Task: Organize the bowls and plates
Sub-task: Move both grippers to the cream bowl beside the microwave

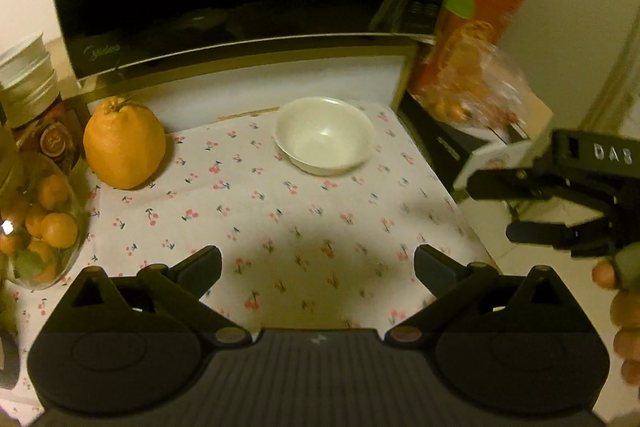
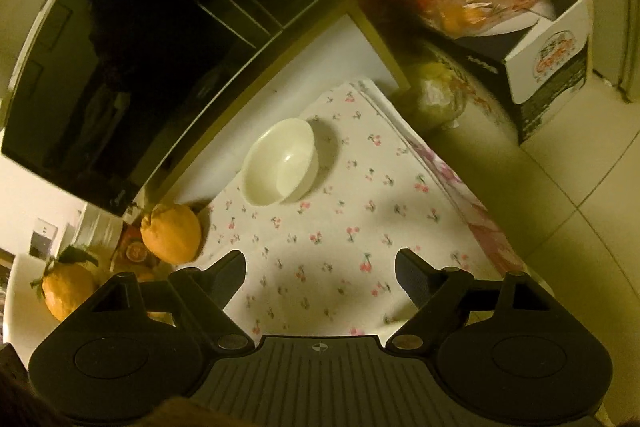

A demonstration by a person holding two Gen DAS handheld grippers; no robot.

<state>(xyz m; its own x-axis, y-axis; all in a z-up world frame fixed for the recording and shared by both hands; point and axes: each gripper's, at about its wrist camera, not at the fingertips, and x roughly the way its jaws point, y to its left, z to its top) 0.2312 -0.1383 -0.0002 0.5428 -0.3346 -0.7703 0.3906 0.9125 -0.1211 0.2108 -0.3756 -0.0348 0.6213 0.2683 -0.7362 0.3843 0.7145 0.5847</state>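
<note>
The round, glossy white bowl (image 1: 325, 135) sits upright, mouth up, on the cherry-print cloth (image 1: 256, 211), ahead of both grippers and apart from them. The left gripper (image 1: 318, 263) and right gripper (image 2: 320, 269) tilt downward, jaws spread with nothing between. A dimpled orange (image 1: 124, 143) lies ahead-left.
</note>
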